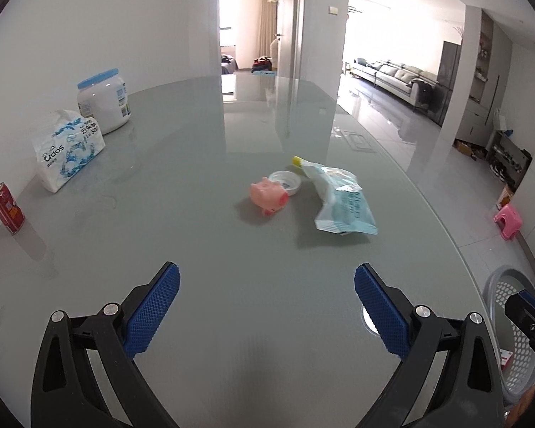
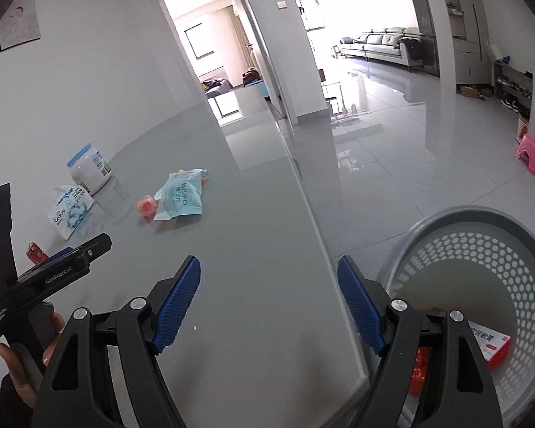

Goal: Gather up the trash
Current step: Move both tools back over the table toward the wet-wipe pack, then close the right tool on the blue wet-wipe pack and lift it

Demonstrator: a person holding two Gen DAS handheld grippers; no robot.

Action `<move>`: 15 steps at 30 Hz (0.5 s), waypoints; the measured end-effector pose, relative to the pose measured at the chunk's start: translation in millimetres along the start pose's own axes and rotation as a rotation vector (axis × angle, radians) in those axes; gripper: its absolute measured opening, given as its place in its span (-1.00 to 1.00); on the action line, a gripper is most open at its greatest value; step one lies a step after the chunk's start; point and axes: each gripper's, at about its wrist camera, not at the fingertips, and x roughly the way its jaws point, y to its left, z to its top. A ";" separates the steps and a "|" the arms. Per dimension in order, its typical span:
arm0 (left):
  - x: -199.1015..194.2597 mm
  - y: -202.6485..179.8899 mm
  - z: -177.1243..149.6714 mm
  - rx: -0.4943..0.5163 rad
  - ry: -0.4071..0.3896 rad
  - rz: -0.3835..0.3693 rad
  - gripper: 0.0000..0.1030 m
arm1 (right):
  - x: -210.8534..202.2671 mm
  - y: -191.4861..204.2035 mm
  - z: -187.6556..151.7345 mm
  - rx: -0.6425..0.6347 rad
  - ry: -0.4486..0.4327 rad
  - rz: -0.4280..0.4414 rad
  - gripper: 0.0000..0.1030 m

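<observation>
Both our left gripper [image 1: 266, 301] and right gripper [image 2: 268, 294] hung apart, empty; next we judged reaching the far crumpled pale-blue plastic wrapper [image 1: 342, 198] for the grey perforated basket [image 2: 446, 224].

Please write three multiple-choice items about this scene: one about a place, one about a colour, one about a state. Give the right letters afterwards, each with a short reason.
1. Where does the grey basket stand?
A. on the table
B. on the floor beside the table's edge
C. on the sofa

2. What colour is the lid of the white jar?
A. light blue
B. red
C. black

3. What is the state of the right gripper?
A. shut on the wrapper
B. shut on the pig toy
C. open, with nothing between its pads

Answers:
1 B: in the right wrist view the basket sits below the table edge, on the tiled floor.
2 A: the jar's cap is pale blue in both views.
3 C: its blue pads stand wide apart over bare table; the blue wrapper and pink pig toy lie farther away.
</observation>
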 end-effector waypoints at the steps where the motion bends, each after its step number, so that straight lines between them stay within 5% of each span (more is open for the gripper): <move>1: 5.1 6.2 3.5 -0.008 0.002 0.018 0.88 | 7.9 6.8 4.7 -0.010 0.010 0.011 0.47; 15: 53.9 56.2 43.2 -0.081 -0.006 0.123 0.88 | 94.6 77.7 53.3 -0.109 0.094 0.089 0.47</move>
